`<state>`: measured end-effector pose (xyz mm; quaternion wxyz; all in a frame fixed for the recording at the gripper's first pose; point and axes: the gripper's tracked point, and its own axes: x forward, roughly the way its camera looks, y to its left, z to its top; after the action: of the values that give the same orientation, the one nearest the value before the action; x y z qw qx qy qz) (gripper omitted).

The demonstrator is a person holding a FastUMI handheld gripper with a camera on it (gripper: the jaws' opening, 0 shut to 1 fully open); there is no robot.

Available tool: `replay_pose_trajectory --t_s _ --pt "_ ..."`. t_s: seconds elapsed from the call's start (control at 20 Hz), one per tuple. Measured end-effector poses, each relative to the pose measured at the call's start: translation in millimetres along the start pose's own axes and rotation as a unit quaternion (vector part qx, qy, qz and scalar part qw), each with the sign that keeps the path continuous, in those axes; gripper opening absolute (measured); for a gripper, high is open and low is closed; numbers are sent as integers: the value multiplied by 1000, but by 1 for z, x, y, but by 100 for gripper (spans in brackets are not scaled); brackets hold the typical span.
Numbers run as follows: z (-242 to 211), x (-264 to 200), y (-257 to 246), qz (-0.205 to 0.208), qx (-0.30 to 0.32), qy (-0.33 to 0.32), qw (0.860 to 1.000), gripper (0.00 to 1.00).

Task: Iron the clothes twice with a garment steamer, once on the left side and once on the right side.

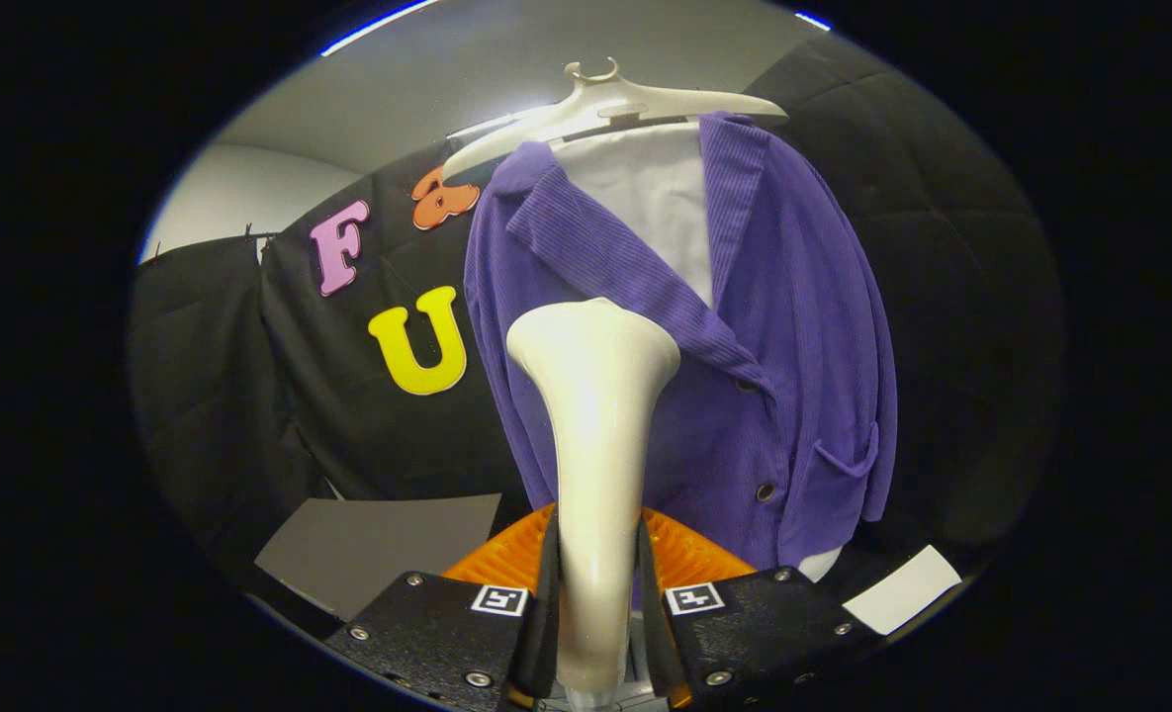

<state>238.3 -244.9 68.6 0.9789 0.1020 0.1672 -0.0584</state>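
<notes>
While fingers [597, 603] clamp cream steamer [593, 415], purple cardigan [744, 346] hung.

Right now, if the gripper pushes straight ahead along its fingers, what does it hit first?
The gripper is shut on the steamer, whose head leads. Straight on, that head would likely meet the purple jacket near its lapel, on the hanger. Depth between them is unclear.

black quilted cloth wall [942, 257] all round, pale ceiling [506, 69] above, grey panel [378, 544] low down
</notes>
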Motion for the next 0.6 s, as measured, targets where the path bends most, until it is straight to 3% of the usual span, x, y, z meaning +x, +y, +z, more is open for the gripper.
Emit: replay_pose_trajectory --t_s 0.6 --pt "-102 8 -49 -48 8 96 994 36"
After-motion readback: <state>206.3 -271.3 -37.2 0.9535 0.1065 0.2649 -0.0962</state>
